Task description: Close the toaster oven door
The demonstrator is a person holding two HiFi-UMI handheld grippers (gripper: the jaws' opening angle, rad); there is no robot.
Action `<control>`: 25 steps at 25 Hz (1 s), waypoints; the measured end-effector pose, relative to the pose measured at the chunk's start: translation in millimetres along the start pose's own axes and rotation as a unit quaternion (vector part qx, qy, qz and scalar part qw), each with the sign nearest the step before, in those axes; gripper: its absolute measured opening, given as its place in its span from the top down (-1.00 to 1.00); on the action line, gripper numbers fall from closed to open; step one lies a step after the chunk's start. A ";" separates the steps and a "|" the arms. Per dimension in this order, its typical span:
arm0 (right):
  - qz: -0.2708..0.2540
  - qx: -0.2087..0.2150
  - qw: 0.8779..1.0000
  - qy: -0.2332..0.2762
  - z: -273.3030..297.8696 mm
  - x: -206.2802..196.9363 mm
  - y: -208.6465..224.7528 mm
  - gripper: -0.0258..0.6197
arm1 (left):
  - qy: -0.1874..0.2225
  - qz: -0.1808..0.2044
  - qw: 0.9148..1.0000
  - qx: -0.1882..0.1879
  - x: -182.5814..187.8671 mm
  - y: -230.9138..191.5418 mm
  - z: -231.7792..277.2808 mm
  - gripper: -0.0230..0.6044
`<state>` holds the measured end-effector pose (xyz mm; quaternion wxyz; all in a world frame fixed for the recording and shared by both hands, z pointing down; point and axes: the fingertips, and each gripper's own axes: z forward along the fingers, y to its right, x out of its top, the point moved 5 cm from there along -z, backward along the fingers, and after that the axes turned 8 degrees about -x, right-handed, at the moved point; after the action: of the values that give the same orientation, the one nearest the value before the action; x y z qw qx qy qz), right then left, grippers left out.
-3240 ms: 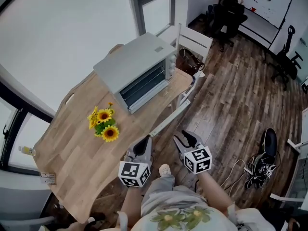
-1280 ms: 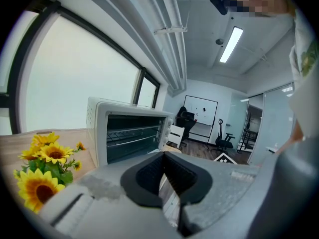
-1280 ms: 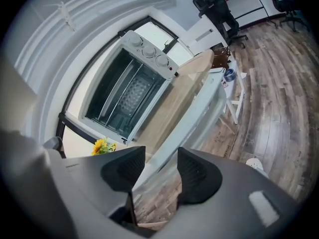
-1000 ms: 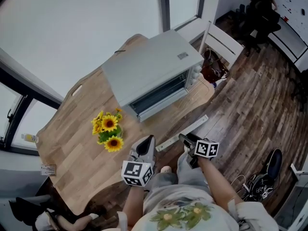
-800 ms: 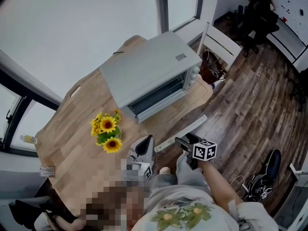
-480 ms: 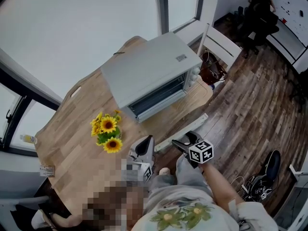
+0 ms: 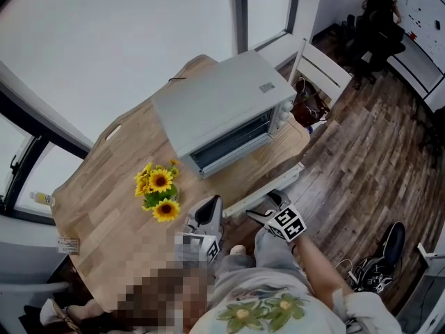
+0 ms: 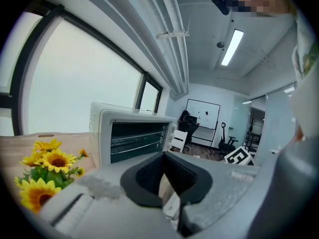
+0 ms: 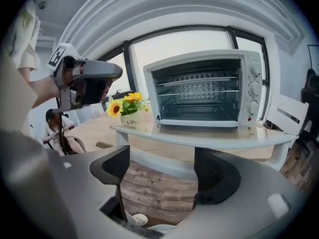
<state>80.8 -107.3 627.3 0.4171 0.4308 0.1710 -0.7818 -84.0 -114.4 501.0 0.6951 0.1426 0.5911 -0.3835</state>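
Note:
The white toaster oven (image 7: 222,103) stands at the far end of the wooden table (image 7: 104,186). Its glass door (image 7: 268,190) hangs open and lies level, reaching out past the table edge. In the right gripper view the oven (image 9: 204,88) faces me with the door (image 9: 199,133) flat above my jaws. My right gripper (image 7: 261,212) is just under the door's front edge; its jaws have just been opening and stand wide, pressing on nothing, with the door's handle bar (image 9: 159,162) crossing above the gap. My left gripper (image 7: 211,206) hovers shut and empty beside it, apart from the door.
A pot of sunflowers (image 7: 158,190) stands on the table left of the oven. A white chair (image 7: 320,65) is behind the oven, on the wooden floor. A person sits at the far right (image 7: 379,12). Shoes (image 7: 389,245) lie on the floor at the right.
The right gripper has rolled, its marker cube turning, and shifted a little left under the door's edge. Its jaws have spread wider. The left gripper has kept still.

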 end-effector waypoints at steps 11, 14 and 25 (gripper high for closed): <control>-0.134 -0.026 0.990 -0.024 -3.2 7.7 -8.0 -0.26 | 0.008 0.001 1.000 0.004 5.1 -1.3 -2.7 0.92; -0.161 -0.037 0.986 -0.027 -3.3 12.0 -8.3 -0.22 | 0.010 0.001 1.000 0.005 6.0 -2.0 -3.1 0.92; -0.233 -0.072 0.969 -0.028 -8.3 26.4 -4.5 0.02 | 0.018 -0.001 1.000 0.023 9.2 -6.8 -10.7 0.92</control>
<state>74.2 -112.8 600.5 0.2582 0.3255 0.3106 -0.8549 -96.4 -115.3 491.4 0.6808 0.1647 0.5943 -0.3953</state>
